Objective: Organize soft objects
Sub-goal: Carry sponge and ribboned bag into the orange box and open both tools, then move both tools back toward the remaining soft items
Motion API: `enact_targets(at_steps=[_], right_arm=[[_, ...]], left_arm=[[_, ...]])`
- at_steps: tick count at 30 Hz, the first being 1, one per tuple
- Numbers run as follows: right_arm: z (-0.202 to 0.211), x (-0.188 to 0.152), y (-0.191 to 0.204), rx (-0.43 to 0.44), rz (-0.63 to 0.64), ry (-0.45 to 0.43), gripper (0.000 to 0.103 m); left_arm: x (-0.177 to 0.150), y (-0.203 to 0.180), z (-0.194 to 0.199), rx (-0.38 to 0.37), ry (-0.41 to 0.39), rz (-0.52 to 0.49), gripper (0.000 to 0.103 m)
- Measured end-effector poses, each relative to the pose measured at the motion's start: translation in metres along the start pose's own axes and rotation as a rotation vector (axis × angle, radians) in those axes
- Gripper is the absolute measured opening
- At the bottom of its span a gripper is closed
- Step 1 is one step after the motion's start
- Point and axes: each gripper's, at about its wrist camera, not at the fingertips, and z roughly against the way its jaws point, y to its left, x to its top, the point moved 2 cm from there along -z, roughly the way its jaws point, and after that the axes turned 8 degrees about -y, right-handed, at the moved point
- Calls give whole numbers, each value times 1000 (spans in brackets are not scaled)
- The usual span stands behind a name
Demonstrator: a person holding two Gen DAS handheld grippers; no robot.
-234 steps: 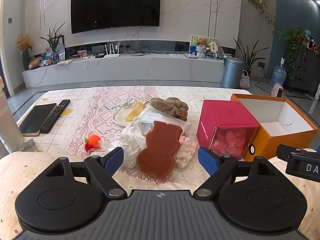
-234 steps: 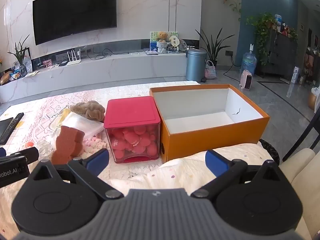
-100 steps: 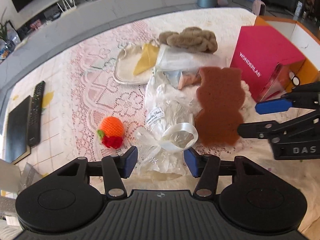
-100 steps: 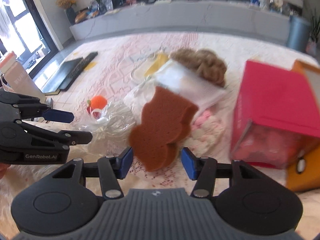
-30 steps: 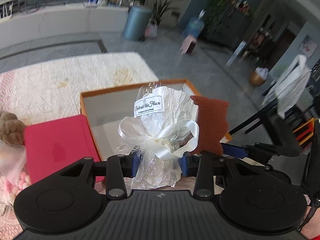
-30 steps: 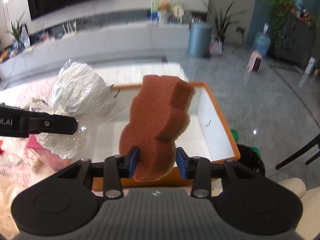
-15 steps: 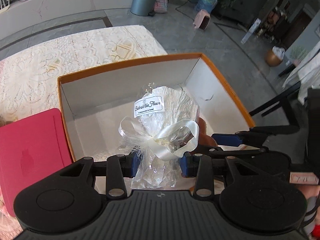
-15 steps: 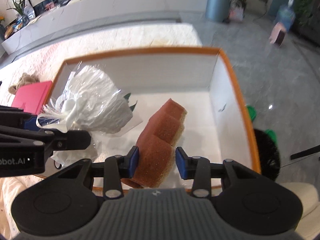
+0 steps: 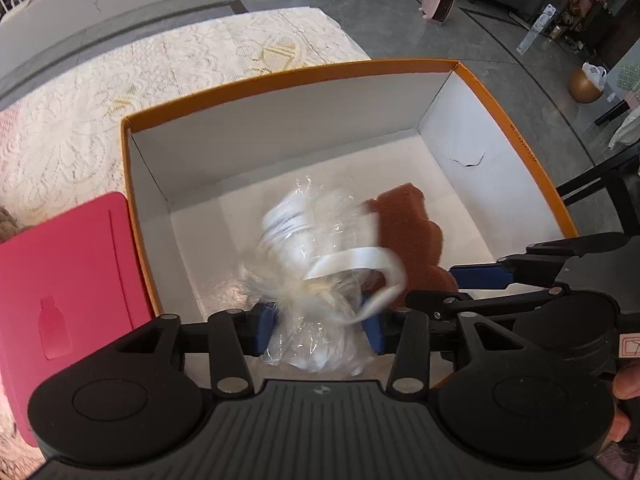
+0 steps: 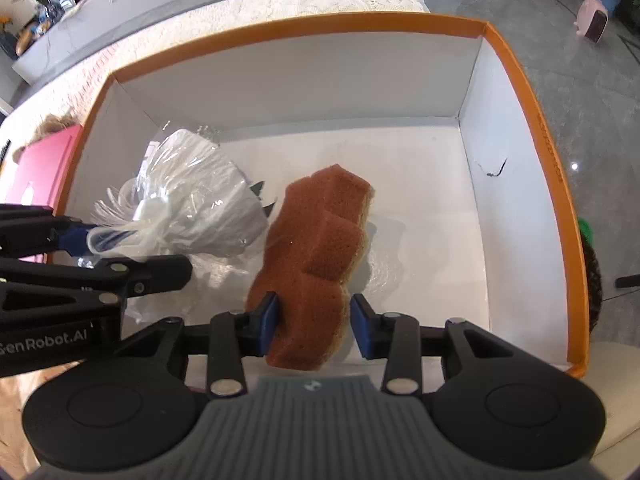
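Note:
A clear cellophane bundle (image 9: pixel 312 248) tied with a white ribbon sits between the blue pads of my left gripper (image 9: pixel 317 332). The jaws are opening, and the bundle is blurred and tipping forward onto the white floor of the orange box (image 9: pixel 280 76). My right gripper (image 10: pixel 315 322) is shut on the near end of a brown bear-shaped sponge (image 10: pixel 320 232), whose far end slants down to the box floor. In the right wrist view the bundle (image 10: pixel 192 200) lies left of the sponge, with the left gripper (image 10: pixel 132 252) at its ribbon. The sponge (image 9: pixel 404 224) and right gripper (image 9: pixel 452 288) show to the bundle's right.
A red lidded box (image 9: pixel 60 260) stands against the orange box's left wall. A lace tablecloth (image 9: pixel 160 60) spreads beyond, with a brown fluffy item (image 9: pixel 6 224) at the left edge. Grey floor lies past the box rim (image 10: pixel 552 160). Fingers of a hand (image 9: pixel 624 384) show at far right.
Both grippers have sunk lower into the orange box. The left jaws stand wider and the bundle has tipped forward, its label gone from sight. The sponge is still gripped.

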Motion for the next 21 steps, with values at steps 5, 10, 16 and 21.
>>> enact_targets(at_steps=[5,10,16,21], right_arm=[[2,3,9,-55,43,-3,43],[13,0,20,-138,90,-32,63],[49,-5,29,-159,94,-89,67],[88,-12,57,-170,92,-209,70]], left_arm=[[0,5,8,-3,-19,17,67],[1,8,26,-45,-57,29,67],[-4,15,65,-96,-141,16,67],[-17,28,109,-89,-285,-18,67]])
